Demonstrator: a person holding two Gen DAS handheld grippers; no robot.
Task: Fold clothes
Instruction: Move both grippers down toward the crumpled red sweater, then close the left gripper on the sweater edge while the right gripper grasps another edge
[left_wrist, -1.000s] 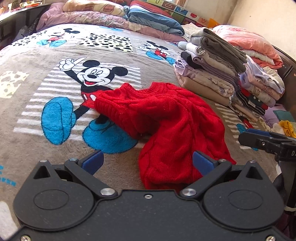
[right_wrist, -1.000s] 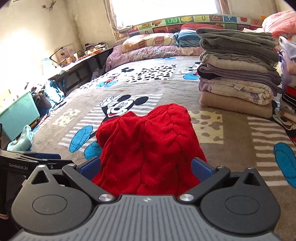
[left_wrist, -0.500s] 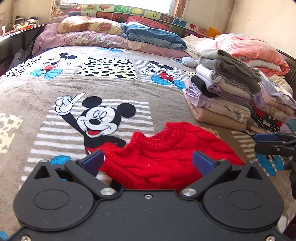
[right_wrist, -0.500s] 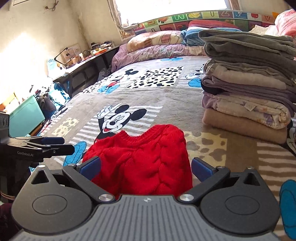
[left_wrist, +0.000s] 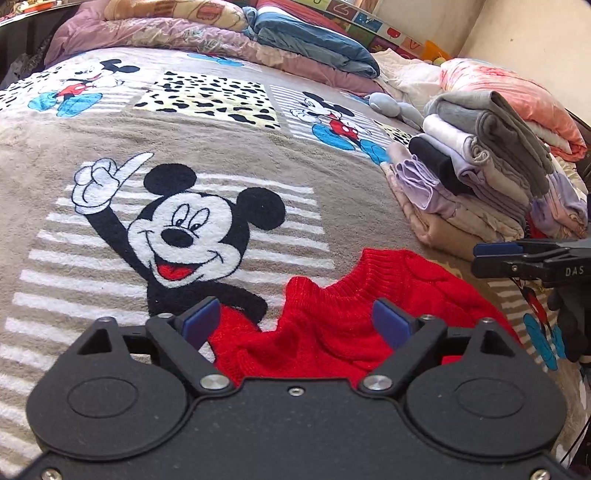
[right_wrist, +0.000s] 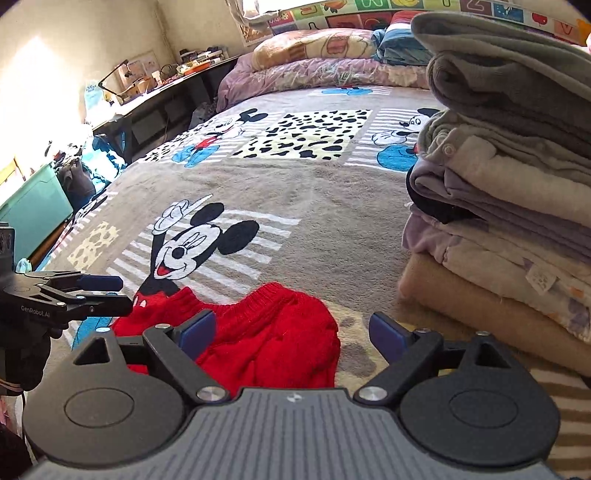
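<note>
A red knit sweater (left_wrist: 332, 325) lies on the Mickey Mouse blanket (left_wrist: 192, 173), collar facing away from me. It also shows in the right wrist view (right_wrist: 266, 332). My left gripper (left_wrist: 295, 323) is open and empty, just above the near part of the sweater. My right gripper (right_wrist: 291, 328) is open and empty, over the sweater's right edge. Each gripper shows side-on in the other's view, the right one (left_wrist: 517, 254) and the left one (right_wrist: 92, 291). The sweater's near part is hidden behind the gripper bodies.
A tall stack of folded clothes (right_wrist: 509, 206) stands close on the right, also in the left wrist view (left_wrist: 480, 173). Pillows and quilts (left_wrist: 229, 33) line the bed's far end. A desk (right_wrist: 155, 99) and a teal bin (right_wrist: 33, 206) stand left of the bed.
Both grippers have pulled back and low toward the near edge, so the sweater now sits nearer the cameras. The sweater looks more compact than a second ago.
</note>
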